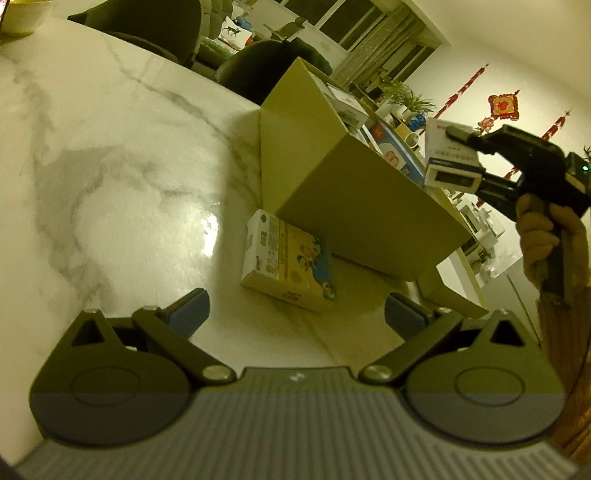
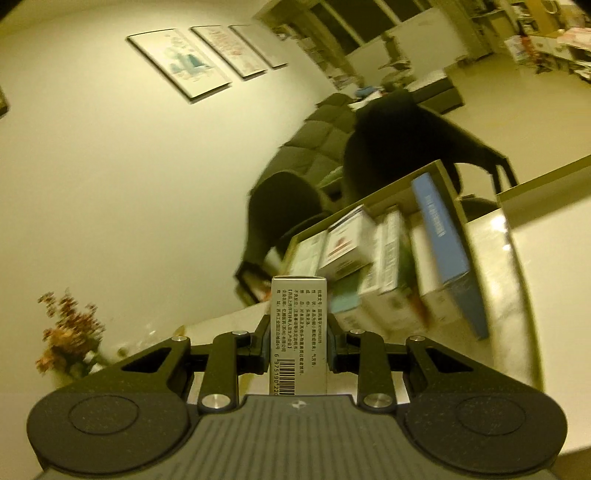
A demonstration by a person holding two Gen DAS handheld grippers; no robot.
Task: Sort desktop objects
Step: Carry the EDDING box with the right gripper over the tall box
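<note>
My left gripper [image 1: 295,314] stands open low over the marble table [image 1: 110,166], its fingers wide apart. Just ahead of it lies a yellow carton with cartoon print [image 1: 288,262], flat beside an open cardboard box [image 1: 354,206] that holds several packages. My right gripper [image 2: 298,345] is shut on a small white medicine box [image 2: 299,332] with a barcode, held up in the air. In the left wrist view that right gripper [image 1: 461,151] hangs above the cardboard box's far side with the white medicine box [image 1: 448,162] in it. The cardboard box [image 2: 480,236] with its packages lies ahead of the right gripper.
Dark chairs [image 1: 155,33] stand along the table's far edge. A bowl [image 1: 22,18] sits at the far left corner. A person's hand [image 1: 543,236] grips the right tool's handle. A dried flower bunch [image 2: 70,336] stands at left in the right wrist view.
</note>
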